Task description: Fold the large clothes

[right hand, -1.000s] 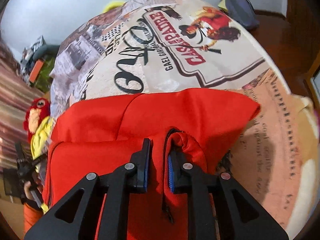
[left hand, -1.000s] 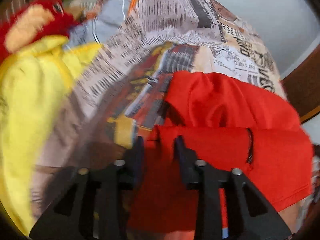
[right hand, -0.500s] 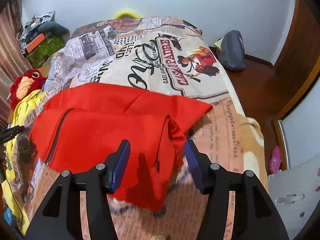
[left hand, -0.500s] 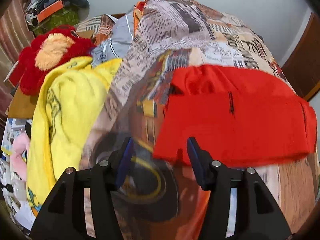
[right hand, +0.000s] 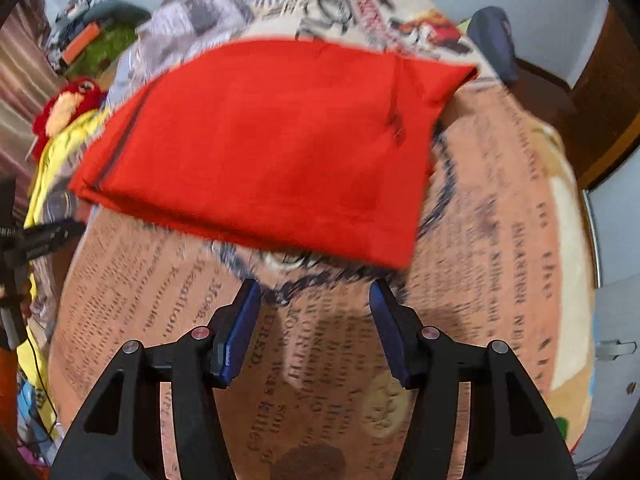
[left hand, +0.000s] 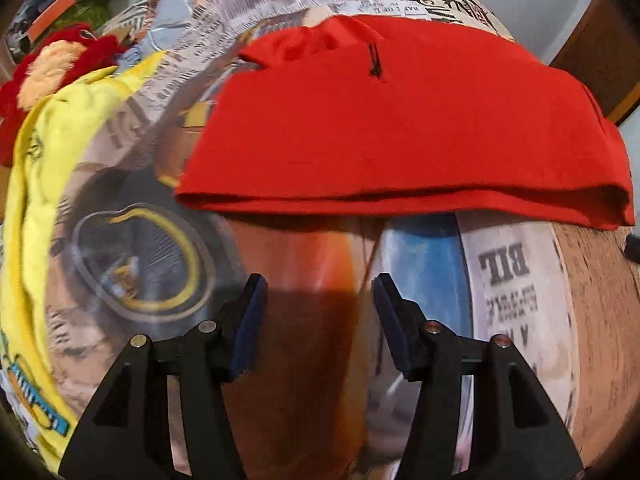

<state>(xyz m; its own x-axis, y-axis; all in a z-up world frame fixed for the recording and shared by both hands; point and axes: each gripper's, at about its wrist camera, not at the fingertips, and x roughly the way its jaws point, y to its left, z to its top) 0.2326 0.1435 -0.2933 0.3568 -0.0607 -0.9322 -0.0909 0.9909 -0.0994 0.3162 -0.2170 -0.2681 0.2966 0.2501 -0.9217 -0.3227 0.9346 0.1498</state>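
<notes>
1. The red garment [left hand: 400, 128] is lying folded on the bed [right hand: 500, 240], spread flat over the printed bedcover — a doubled edge is showing along its near side, which suggests a fold has been laid there so the layers rest on one another.
2. The left tongs [left hand: 318, 300] are being held wide open just in front of that near edge, with nothing between the pads; only the bedcover is being seen through the gap.
3. The right tongs [right hand: 314, 304] are likewise being held wide open and empty, just short of the garment's near edge, towards its right corner.
4. Both pairs are being kept clear of the cloth, probably so that the fold is left undisturbed while the next grip is being chosen.
5. A yellow garment [left hand: 44, 184] is lying to the left of the red garment, and a red plush toy [left hand: 48, 76] beyond that — both apart from it, seemingly set aside so that the folding space is kept free.
6. The garment is being judged as partly folded; a further fold across its width is probably being called for.
</notes>
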